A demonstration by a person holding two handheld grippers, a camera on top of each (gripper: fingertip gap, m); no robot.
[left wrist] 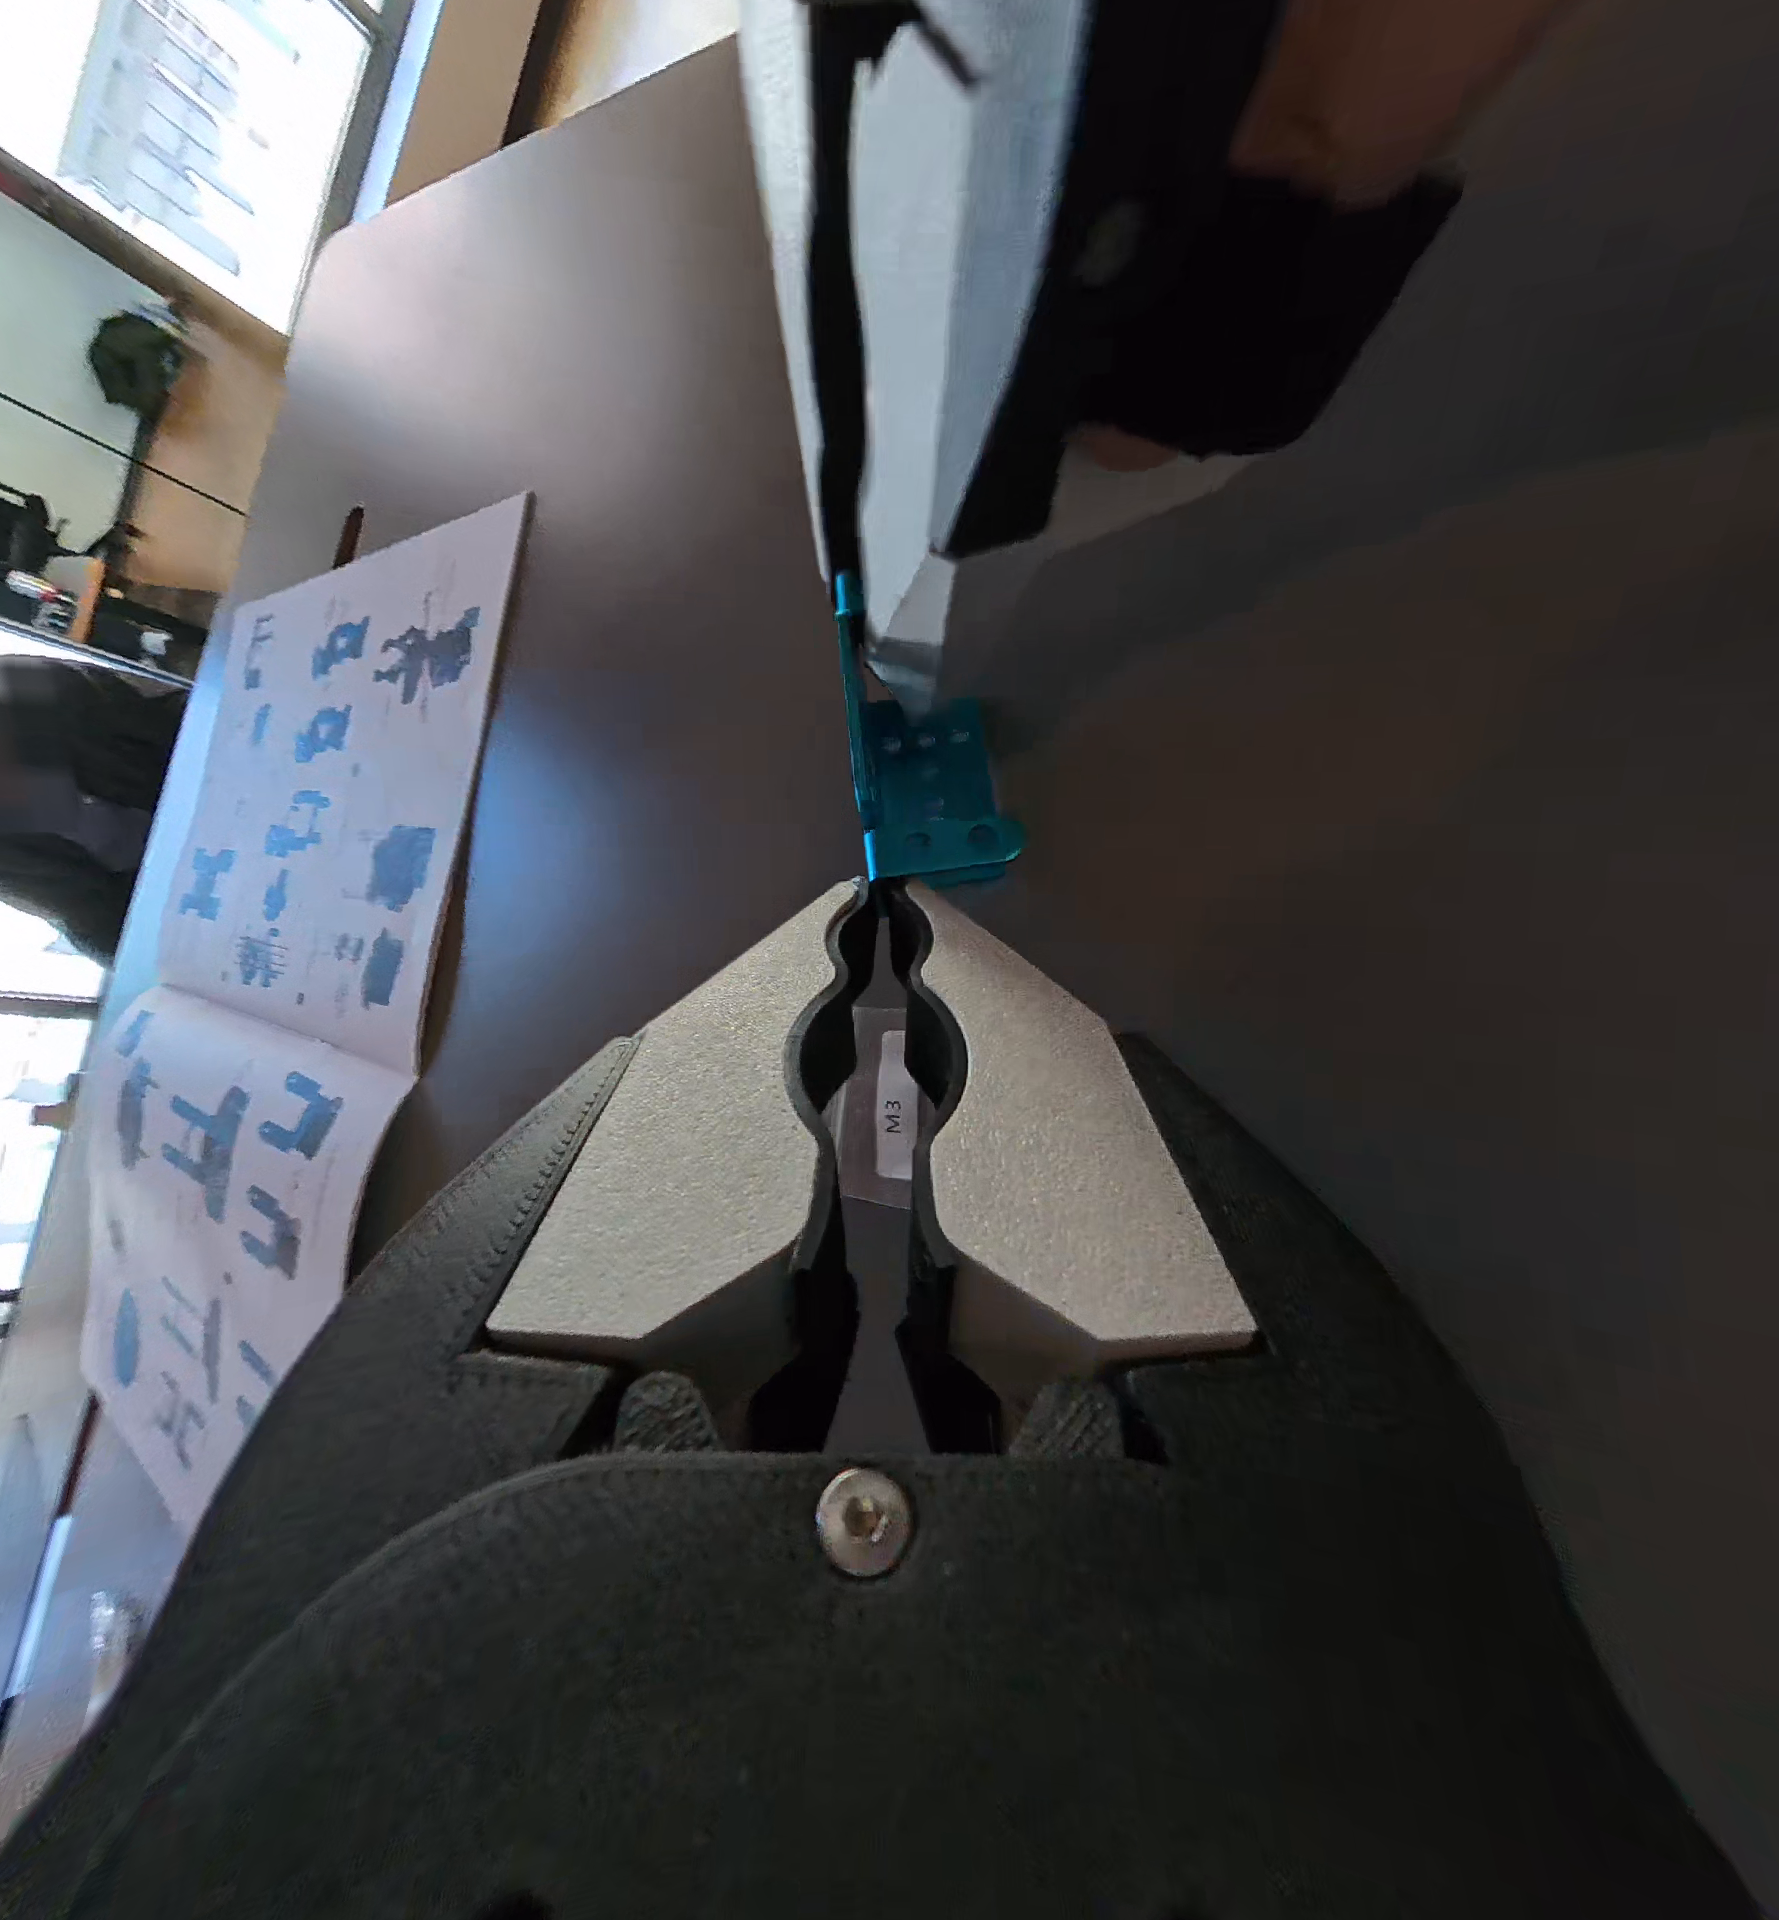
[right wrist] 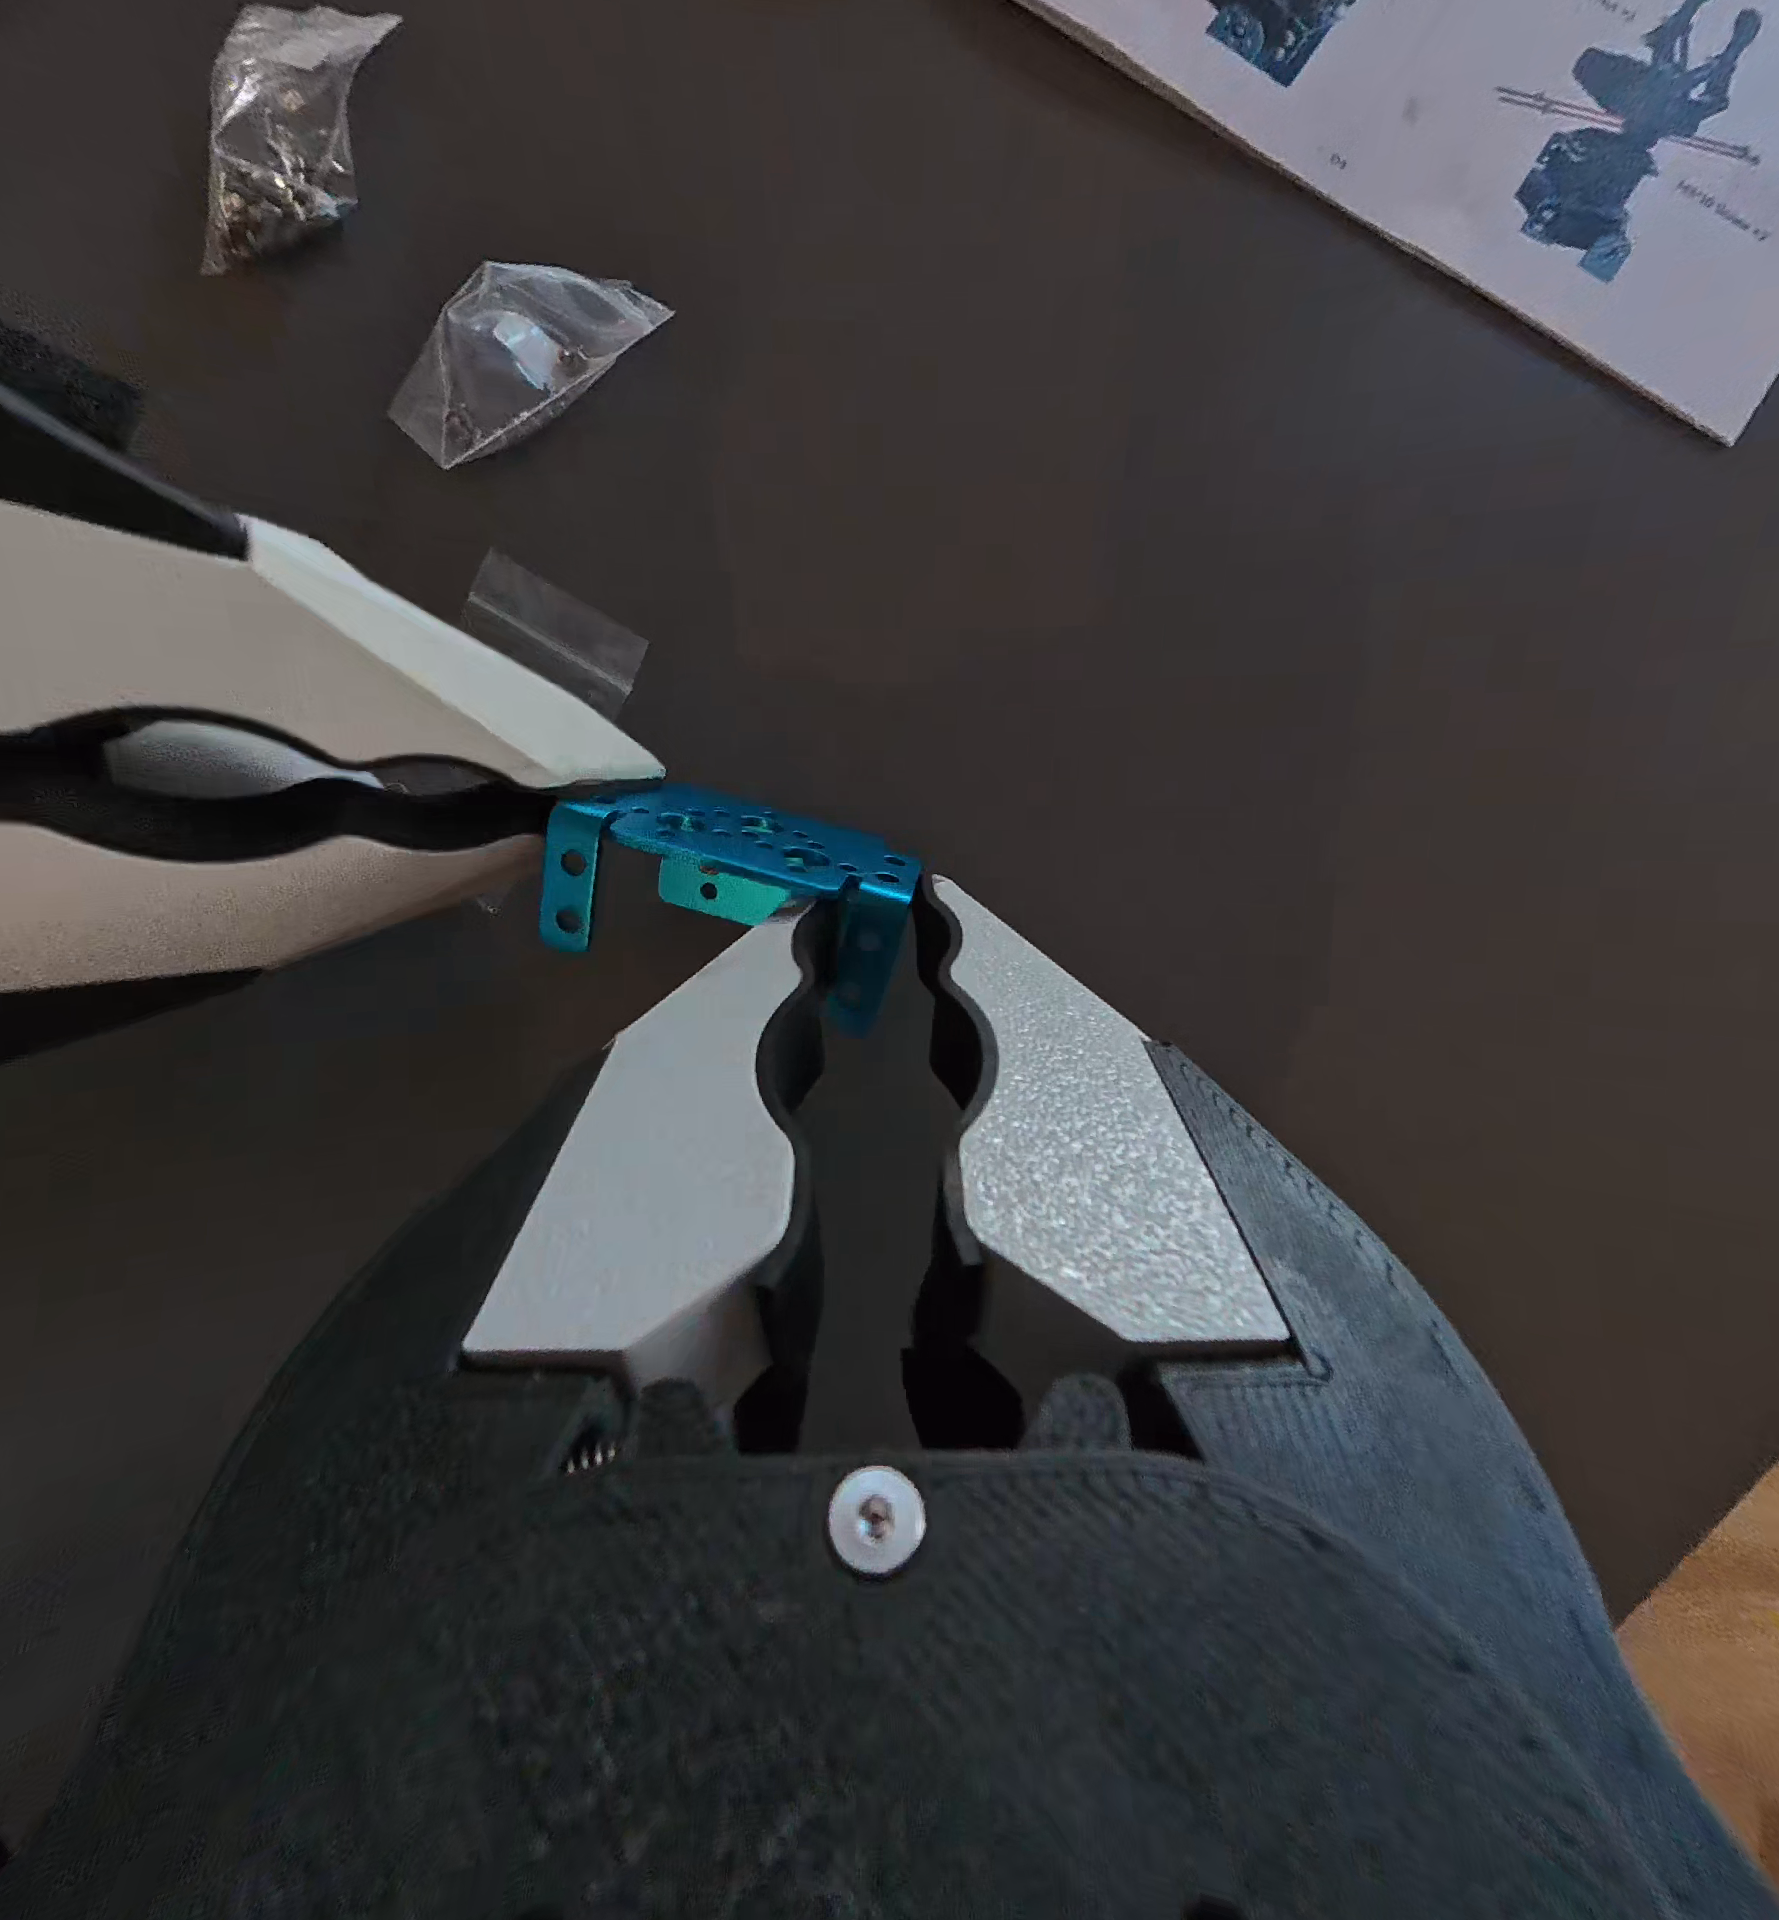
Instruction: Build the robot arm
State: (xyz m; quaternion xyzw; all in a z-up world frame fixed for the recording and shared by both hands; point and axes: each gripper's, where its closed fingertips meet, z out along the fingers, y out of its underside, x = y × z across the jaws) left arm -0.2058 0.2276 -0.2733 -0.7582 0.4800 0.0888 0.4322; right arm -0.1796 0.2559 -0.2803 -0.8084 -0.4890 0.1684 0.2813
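I see a dark brown table filling most of both views, with a strip of pale wooden floor past its edge in the right wrist view. Lying flat on the table is an open instruction booklet with blue and black printed diagrams; a corner of it also shows at the top of the right wrist view. My left gripper has its jaws drawn nearly together, pinching the edge of a blue perforated metal bracket at one end. My right gripper has its jaws narrowed on a downturned tab at the opposite end of the same bracket, so the piece hangs between the two tools just above the table. The bracket is a flat plate with many small holes and bent tabs at its ends, and a lighter teal piece sits under its middle. Well apart from it, a clear plastic bag holds a dense heap of small dark metal fasteners. Nearer, a second clear bag holds a small whitish part and a few tiny bits. Just beside the left gripper lies a small flat clear bag; I cannot tell whether it holds anything.
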